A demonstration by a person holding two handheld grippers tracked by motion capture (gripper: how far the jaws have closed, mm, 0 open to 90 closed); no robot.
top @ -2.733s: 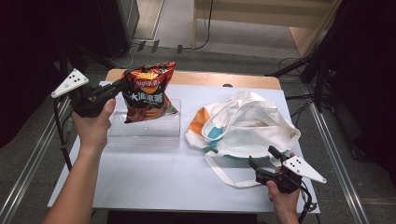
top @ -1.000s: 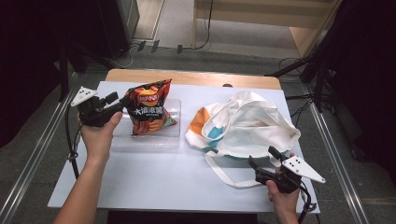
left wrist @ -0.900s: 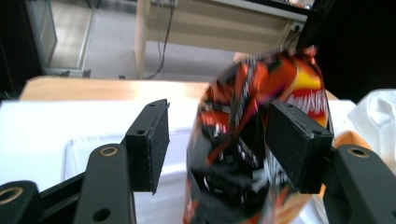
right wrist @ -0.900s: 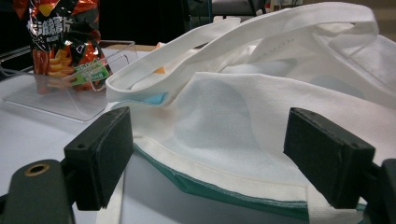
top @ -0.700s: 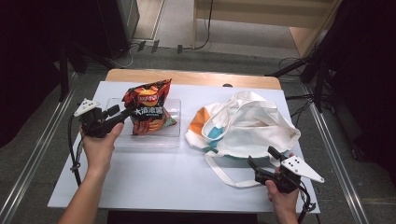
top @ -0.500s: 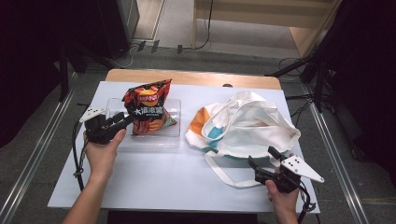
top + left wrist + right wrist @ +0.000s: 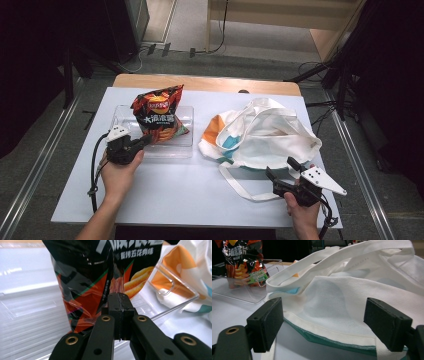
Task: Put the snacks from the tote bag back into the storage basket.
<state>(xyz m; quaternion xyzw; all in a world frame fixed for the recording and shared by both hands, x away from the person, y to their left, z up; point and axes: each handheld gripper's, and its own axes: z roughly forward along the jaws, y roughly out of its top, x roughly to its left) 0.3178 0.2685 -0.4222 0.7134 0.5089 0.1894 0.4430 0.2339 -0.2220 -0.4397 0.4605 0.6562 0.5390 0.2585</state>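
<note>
High view: my left hand (image 7: 119, 172) lies low on the table.
Left gripper (image 7: 145, 141): jaws pinched on the chip bag (image 7: 159, 116), standing in the clear tray (image 7: 182, 116).
Right gripper (image 7: 280, 172): jaws wide, facing the tote bag (image 7: 270, 132).

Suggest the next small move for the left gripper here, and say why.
Probably open the jaws and back away. The left gripper is shut on the lower edge of the chip bag, which already stands in the clear tray. The right gripper waits open at the tote bag.
</note>
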